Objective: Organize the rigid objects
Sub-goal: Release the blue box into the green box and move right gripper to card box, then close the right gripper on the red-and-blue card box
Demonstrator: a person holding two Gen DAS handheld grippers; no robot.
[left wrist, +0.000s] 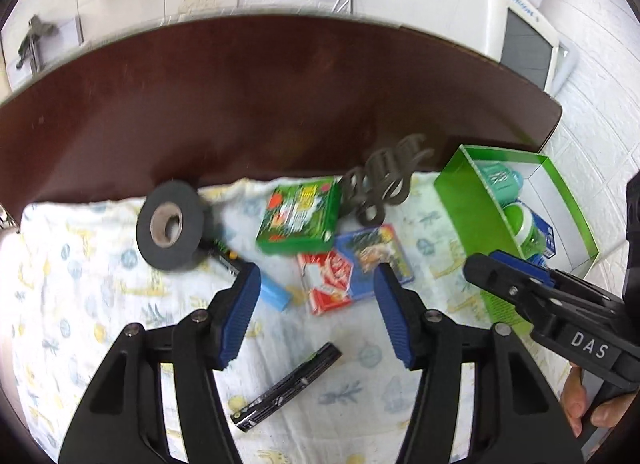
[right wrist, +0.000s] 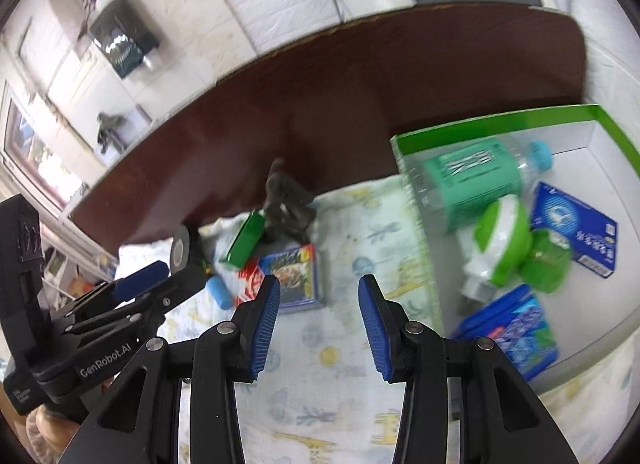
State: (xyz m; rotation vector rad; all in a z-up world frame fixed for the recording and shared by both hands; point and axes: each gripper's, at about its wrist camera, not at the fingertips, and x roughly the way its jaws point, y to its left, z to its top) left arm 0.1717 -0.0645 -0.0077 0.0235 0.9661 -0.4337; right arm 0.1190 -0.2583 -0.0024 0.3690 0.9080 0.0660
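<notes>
**Ana:** Judging the risk first: both tongs hang over a crowded cloth. The left gripper stands spread with nothing between its pads, and the red packet lies partly under the blue card box. A careless close there could pinch both, or drag the cloth.

**Ben:** And the right gripper?

**Ana:** Also spread, pinching nothing, bare cloth between its pads. The green tray sits just to its right, already holding a bottle and small boxes, so anything dropped in carelessly may knock those about.

**Ben:** Where do the loose things lie?

**Ana:** Just beyond the left gripper's tips: the red packet and blue card box near, the green box farther, the tape roll far left, a light blue piece beside the left pad, a dark pen-like stick below, nearer than the tips. The blur makes fine detail hard to read.
</notes>
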